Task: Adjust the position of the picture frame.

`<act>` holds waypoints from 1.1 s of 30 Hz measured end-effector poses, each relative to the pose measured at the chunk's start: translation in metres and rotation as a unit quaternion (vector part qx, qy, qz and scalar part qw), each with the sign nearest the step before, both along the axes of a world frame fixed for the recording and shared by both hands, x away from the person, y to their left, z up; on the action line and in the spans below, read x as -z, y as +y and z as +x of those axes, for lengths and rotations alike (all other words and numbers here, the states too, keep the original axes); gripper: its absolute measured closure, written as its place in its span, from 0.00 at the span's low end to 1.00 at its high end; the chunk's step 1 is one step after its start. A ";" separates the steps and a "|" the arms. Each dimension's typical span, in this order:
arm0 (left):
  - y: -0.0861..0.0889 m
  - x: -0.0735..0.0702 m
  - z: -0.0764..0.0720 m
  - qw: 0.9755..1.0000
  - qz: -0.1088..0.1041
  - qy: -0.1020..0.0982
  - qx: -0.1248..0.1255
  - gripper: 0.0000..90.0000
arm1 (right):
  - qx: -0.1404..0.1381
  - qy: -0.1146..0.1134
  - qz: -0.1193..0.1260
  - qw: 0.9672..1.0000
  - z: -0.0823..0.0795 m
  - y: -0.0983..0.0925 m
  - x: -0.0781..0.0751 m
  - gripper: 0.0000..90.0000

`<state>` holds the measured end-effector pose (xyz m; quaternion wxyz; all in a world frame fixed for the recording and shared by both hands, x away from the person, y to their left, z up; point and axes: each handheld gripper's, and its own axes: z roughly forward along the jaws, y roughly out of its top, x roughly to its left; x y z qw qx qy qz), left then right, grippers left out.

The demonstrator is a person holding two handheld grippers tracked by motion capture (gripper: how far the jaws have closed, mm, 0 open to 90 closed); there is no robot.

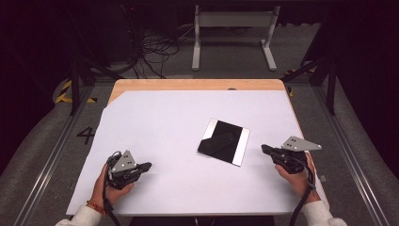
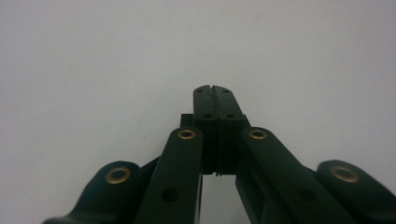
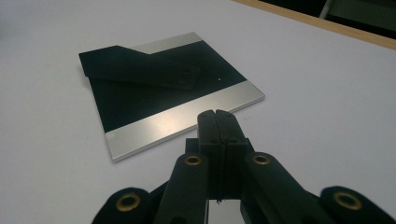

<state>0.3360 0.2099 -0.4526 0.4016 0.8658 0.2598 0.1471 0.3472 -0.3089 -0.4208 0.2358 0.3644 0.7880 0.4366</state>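
Black in the middle with a bare metal strip along two opposite edges, the square plate (image 3: 173,93) lies flat on the white table cover (image 1: 155,122), just ahead of the right gripper (image 3: 218,116) and apart from its tips. A dark flat piece (image 3: 140,70) rests on the plate; black on black, its outline is hard to make out. The right gripper's fingers are pressed together with nothing between them. The left gripper (image 2: 215,91) sits well apart from the plate, fingers also pressed together and empty, with plain white cover ahead of them. In the high view both forearms are cut off at the bottom edge.
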 end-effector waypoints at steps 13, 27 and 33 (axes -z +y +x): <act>-0.029 -0.003 0.016 1.000 0.004 0.006 0.019 1.00 | -0.007 0.009 -0.002 1.000 0.028 0.020 0.000 1.00; -0.072 0.000 0.035 0.998 0.013 0.016 0.056 1.00 | 0.018 0.038 -0.021 0.999 0.063 0.031 0.011 1.00; -0.094 0.001 0.045 0.998 0.015 0.021 0.066 1.00 | 0.032 0.044 -0.028 0.998 0.083 0.032 0.017 1.00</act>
